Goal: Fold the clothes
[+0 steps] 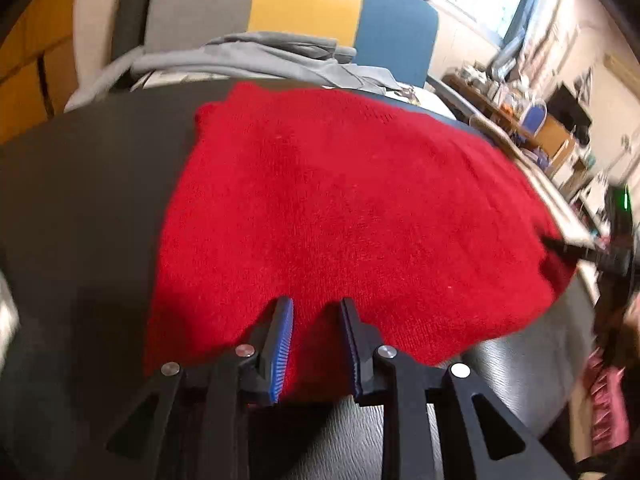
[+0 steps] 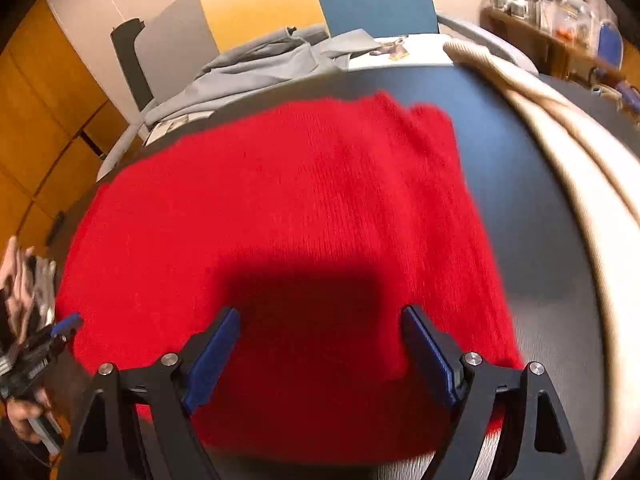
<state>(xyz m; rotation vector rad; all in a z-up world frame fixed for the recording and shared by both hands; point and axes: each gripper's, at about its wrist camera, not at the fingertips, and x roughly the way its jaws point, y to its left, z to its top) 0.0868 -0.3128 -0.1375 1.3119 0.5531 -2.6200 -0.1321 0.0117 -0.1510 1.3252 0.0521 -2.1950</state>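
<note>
A red knitted sweater (image 1: 340,208) lies folded and flat on the dark table (image 1: 88,200). It also fills the right wrist view (image 2: 280,208). My left gripper (image 1: 316,304) hovers over the sweater's near edge with its jaws narrowly apart and red knit between them; whether it grips the cloth I cannot tell. My right gripper (image 2: 320,312) is wide open over the sweater's near edge and holds nothing. The left gripper's tip (image 2: 66,322) shows at the sweater's left edge in the right wrist view. The right gripper's tip (image 1: 560,245) shows at the sweater's right edge in the left wrist view.
A grey garment (image 1: 256,56) lies crumpled at the table's far edge, also in the right wrist view (image 2: 256,68). A beige ribbed garment (image 2: 568,152) lies along the right side. A grey, yellow and blue panel (image 1: 304,4) stands behind. Cluttered shelves (image 1: 520,112) are at far right.
</note>
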